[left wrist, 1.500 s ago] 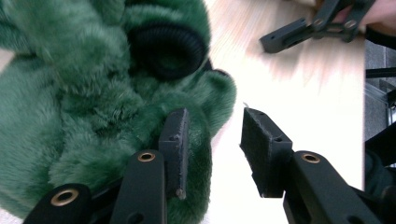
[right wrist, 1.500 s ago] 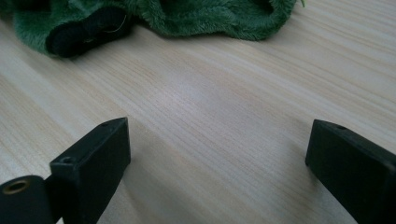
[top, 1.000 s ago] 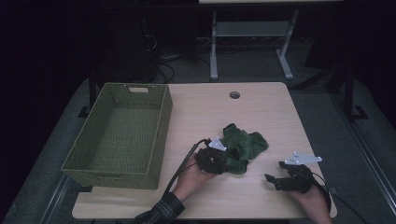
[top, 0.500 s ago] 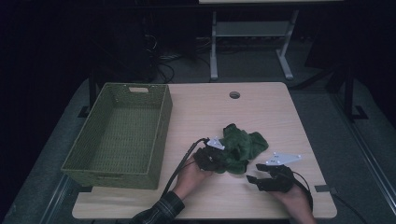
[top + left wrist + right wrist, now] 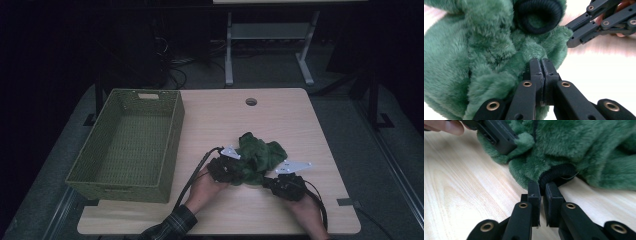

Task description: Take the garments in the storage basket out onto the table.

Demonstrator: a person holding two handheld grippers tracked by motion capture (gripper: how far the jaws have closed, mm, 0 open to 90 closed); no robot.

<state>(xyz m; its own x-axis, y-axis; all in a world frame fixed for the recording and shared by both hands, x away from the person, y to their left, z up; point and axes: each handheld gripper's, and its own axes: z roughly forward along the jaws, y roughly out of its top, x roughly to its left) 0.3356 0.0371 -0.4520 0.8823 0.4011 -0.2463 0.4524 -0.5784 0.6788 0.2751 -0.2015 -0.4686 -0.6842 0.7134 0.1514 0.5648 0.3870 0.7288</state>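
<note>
A green fleece garment with a black ribbed cuff lies bunched on the wooden table, right of centre. My left gripper is shut on a fold of the fleece at the garment's near left side. My right gripper comes in from the near right. Its jaws are almost together, pinching the garment's edge where a black cuff meets the fleece. Each gripper view also shows the other gripper close by on the fleece: the right gripper and the left gripper.
A green woven basket with nothing in it stands on the table's left half. A small round hole sits near the table's far edge. Black cables trail back from the left gripper. A metal stand rises beyond the table.
My right gripper has moved left from the bare table to the garment's near edge and closed there. The left gripper has stayed shut on the fleece.
</note>
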